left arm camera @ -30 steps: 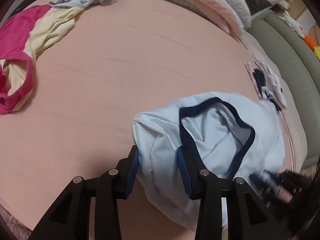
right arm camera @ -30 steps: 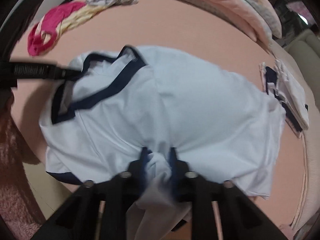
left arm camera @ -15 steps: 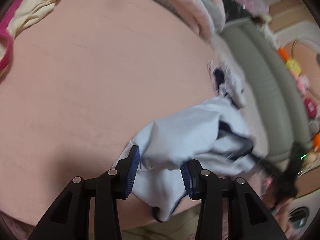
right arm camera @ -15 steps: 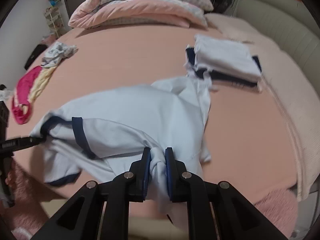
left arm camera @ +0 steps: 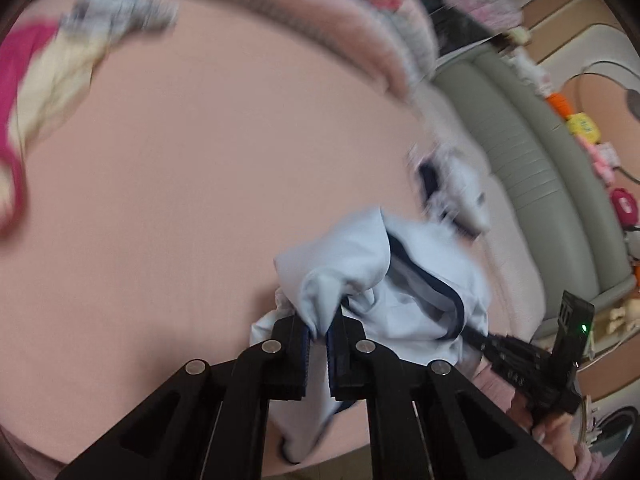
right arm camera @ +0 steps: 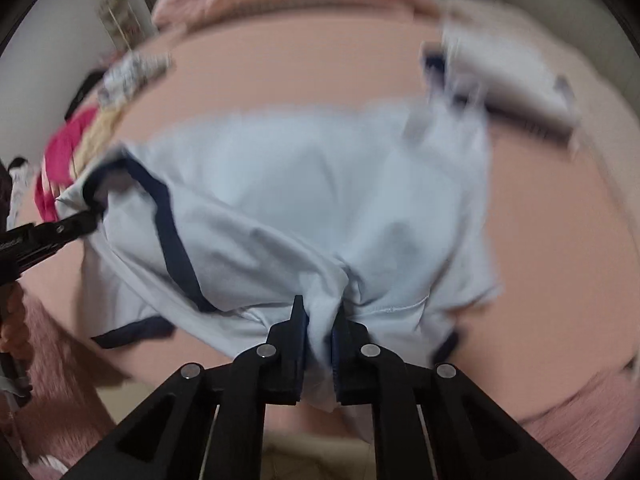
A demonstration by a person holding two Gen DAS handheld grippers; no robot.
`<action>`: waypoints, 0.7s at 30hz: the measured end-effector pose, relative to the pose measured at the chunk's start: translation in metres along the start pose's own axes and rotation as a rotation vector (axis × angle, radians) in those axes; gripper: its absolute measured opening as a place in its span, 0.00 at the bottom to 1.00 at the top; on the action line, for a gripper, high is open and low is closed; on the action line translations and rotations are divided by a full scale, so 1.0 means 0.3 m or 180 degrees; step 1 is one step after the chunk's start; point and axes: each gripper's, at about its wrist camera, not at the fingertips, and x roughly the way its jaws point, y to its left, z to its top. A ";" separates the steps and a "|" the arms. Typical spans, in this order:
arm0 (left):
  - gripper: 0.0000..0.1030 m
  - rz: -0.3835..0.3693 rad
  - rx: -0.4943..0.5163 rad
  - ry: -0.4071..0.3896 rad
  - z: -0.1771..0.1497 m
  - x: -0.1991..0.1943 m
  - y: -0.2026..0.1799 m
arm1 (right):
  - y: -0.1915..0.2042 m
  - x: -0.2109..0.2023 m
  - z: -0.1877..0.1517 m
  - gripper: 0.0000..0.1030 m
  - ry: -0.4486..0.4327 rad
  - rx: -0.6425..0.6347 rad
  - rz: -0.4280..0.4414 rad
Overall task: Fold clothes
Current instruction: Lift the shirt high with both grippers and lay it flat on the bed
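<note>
Pale blue shirt pinched by both grippers, no legible writing

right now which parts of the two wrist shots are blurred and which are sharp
Left wrist view: the left gripper is sharp, while the pink bed and the clothes pile are motion-smeared. Right wrist view: the right gripper is crisp, but the light blue shirt and everything behind it are blurred.

Pale blue shirt with navy trim; pink bedsheet; magenta-and-cream garment
</note>
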 end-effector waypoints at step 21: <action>0.08 0.0476 0.0479 0.0287 0.046 -0.073 -0.078 | 0.011 -0.337 0.246 0.07 -0.0954 -0.0223 -0.0043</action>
